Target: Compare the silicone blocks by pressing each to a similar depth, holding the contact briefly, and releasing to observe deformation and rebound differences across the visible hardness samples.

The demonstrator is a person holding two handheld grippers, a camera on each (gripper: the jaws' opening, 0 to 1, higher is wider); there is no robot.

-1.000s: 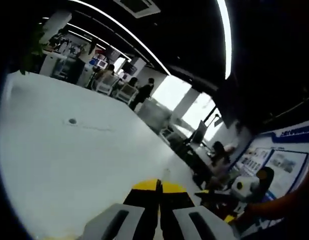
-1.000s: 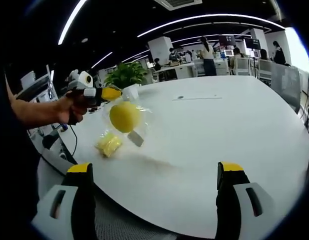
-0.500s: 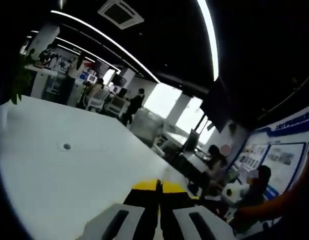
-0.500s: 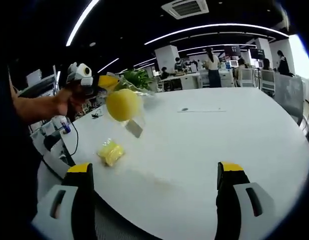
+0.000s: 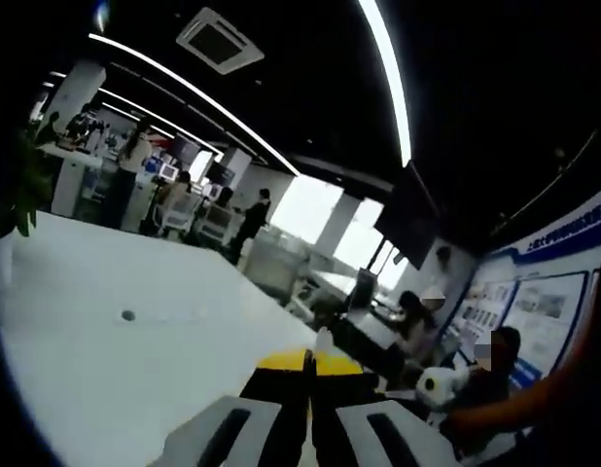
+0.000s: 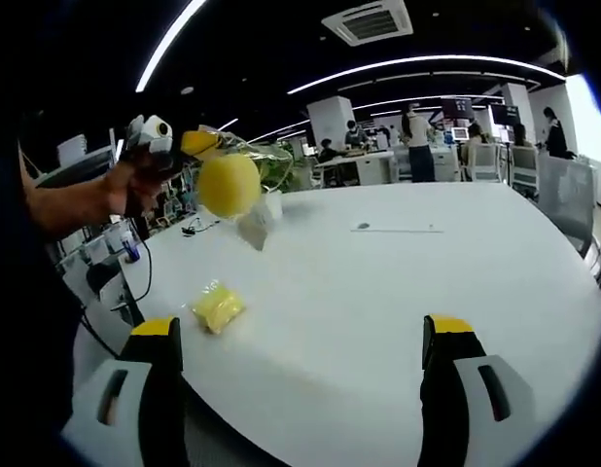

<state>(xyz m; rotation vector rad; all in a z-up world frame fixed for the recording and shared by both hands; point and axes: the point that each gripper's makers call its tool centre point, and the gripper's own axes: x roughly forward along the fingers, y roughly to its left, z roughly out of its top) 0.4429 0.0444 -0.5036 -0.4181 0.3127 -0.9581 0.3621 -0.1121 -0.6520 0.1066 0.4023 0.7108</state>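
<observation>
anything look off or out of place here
Yes: the left gripper holds a clear bag with a yellow ball up in the air rather than pressing it on the white table. A small yellow block lies alone on the table, and the right gripper hangs open.

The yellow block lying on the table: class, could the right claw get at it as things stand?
Probably yes. The yellow block lies bare on the white table, nothing over it, and the right claw is open.

Both views look low across one white table (image 6: 398, 292).
</observation>
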